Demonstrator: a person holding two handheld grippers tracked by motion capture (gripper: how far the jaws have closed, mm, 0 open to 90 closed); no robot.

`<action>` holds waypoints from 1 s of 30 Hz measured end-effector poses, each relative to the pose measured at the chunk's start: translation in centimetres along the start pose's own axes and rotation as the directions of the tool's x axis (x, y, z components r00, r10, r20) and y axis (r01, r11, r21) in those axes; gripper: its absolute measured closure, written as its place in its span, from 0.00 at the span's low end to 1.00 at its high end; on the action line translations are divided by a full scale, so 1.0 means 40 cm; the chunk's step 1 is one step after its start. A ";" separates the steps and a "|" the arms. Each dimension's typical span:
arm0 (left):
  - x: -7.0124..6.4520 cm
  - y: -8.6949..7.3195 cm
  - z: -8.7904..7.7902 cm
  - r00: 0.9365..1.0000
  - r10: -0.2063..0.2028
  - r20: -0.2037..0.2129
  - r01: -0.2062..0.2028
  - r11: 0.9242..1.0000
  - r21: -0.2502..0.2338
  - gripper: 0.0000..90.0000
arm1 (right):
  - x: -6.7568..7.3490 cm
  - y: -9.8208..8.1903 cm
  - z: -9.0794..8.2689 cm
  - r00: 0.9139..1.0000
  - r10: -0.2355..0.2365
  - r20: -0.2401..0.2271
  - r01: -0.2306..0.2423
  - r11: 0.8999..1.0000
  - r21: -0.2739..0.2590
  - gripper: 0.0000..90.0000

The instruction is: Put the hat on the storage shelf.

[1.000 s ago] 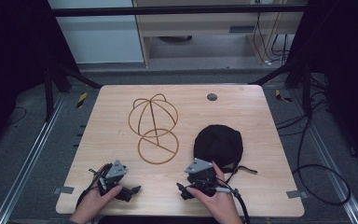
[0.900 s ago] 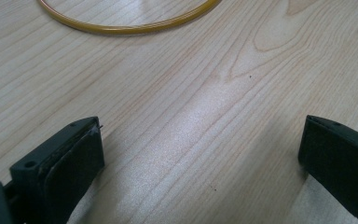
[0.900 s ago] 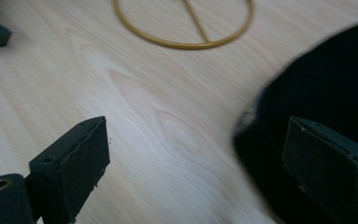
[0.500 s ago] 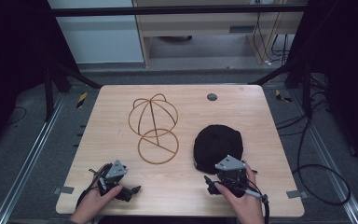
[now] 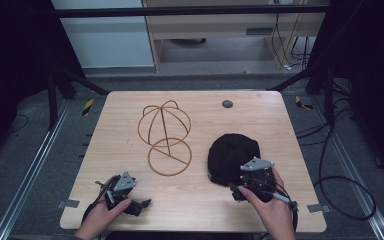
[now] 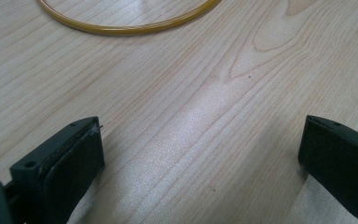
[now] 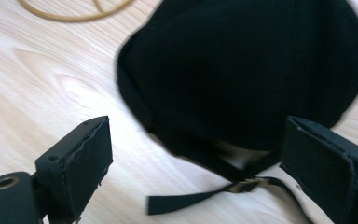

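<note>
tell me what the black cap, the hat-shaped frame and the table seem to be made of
Black cap: soft matte cloth, apparently, with a limp webbing strap and a small buckle.
Hat-shaped frame: thin bent rod, glossy amber-gold; probably coated metal wire, though it could be plastic.
Table: light wood or wood-look laminate, with visible grain and a soft sheen.

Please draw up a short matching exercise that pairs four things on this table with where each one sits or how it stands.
Things:
1. black cap
2. wire stand
3. left gripper
4. right gripper

Places or states:
A. open, low over bare wood near the front left corner
B. middle of the table, left of the cap
C. open, jaws either side of the cap's back strap
D. on the right half of the table, strap toward the person

Pairs: 1-D, 2-B, 3-A, 4-C
</note>
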State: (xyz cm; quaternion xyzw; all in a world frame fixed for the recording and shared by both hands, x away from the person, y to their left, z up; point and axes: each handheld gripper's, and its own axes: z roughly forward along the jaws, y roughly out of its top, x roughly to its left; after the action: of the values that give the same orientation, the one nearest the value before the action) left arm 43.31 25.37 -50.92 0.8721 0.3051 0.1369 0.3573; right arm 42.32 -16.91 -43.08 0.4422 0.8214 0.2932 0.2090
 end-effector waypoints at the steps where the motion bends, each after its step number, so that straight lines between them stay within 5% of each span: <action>1: 0.000 0.000 0.000 1.000 0.000 0.000 0.000 1.000 0.000 0.00 | -0.005 0.012 -0.005 1.000 0.008 -0.012 -0.008 1.000 0.010 0.10; 14: -0.002 0.000 0.000 1.000 -0.006 -0.002 0.006 1.000 -0.003 0.00 | -0.067 0.165 -0.028 0.992 -0.111 -0.063 0.117 0.988 0.105 0.10; 21: -0.002 0.000 0.000 1.000 -0.005 -0.002 0.005 1.000 0.000 0.00 | -0.101 0.225 -0.001 0.980 -0.142 -0.140 0.164 0.973 0.160 0.26; 30: -0.003 0.000 0.000 1.000 -0.003 -0.001 0.003 1.000 -0.004 0.00 | -0.127 0.295 0.039 0.980 -0.143 -0.140 0.171 0.963 0.210 0.38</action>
State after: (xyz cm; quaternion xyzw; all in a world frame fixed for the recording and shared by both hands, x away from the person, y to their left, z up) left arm 43.22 25.32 -50.93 0.8708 0.3064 0.1374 0.3590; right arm 53.05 -15.61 -35.93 0.3770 0.8929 0.2093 0.1298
